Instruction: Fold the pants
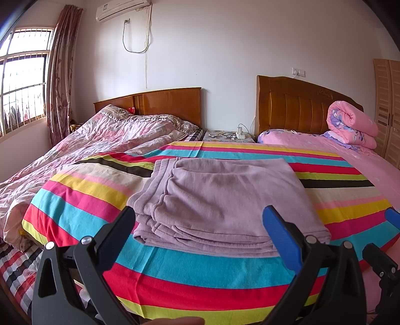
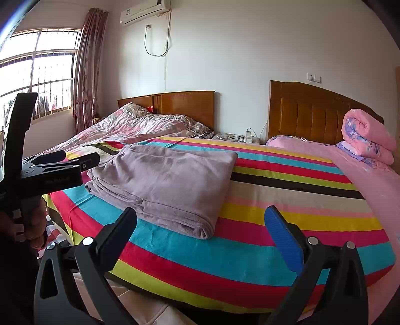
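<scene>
Nearest the cameras, the left gripper [image 1: 200, 225] hangs with its jaws spread wide and nothing between them, just in front of the pants' near edge; the right gripper [image 2: 201, 225] is likewise released and empty, off the pants' near right corner and not touching the cloth. A hand [image 2: 35, 225] holding the left tool shows at the left of the right wrist view. The pants [image 1: 220, 200], one mauve fleecy pair, lie as a flat rectangular stack of several layers on the striped blanket [image 1: 175, 270], a little left of the blanket's middle. To my judgement the folding is finished or close to it: the edges line up, no leg trails loose, and neither tool grasps anything; at most a smoothing pat or carrying the bundle away is left. By count, moving back from the pants: two grippers, one pair of pants, one striped blanket under them, one crumpled floral quilt [image 1: 95, 140] to the left behind the pants, one pink sheet [image 1: 362, 160] to the right, one rolled pink quilt [image 1: 352, 125] far right behind, one bedside table [image 1: 230, 137] between two wooden headboards [image 1: 160, 102] straight behind, then one curtained window [image 1: 22, 82] far left and one air conditioner [image 1: 122, 10] high on the wall.
</scene>
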### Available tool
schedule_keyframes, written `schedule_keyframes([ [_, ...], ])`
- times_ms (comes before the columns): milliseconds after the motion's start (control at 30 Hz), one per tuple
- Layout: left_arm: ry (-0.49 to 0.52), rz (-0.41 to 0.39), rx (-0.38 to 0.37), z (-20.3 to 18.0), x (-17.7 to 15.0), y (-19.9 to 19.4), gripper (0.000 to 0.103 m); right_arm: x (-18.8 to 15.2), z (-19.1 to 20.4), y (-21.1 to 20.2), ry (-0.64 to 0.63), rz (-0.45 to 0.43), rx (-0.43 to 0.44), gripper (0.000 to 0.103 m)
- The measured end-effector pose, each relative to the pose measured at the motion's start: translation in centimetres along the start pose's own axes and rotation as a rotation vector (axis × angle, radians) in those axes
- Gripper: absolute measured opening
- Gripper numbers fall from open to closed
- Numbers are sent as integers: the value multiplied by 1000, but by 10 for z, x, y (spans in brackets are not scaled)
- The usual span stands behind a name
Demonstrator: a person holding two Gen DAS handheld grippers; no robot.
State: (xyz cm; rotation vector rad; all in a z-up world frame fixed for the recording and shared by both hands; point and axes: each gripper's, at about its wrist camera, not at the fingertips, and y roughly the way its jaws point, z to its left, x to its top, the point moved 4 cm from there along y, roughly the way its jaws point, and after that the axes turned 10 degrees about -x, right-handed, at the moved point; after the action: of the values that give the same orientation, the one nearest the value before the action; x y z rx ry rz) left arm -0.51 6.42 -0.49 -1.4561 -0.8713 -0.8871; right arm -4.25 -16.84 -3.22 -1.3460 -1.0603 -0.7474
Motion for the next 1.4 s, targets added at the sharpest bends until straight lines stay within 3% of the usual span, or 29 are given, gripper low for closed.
schedule_keyframes([
  [1400,-11,11,3,4,-2,1,102,-3,5,3,1,10,6,99],
])
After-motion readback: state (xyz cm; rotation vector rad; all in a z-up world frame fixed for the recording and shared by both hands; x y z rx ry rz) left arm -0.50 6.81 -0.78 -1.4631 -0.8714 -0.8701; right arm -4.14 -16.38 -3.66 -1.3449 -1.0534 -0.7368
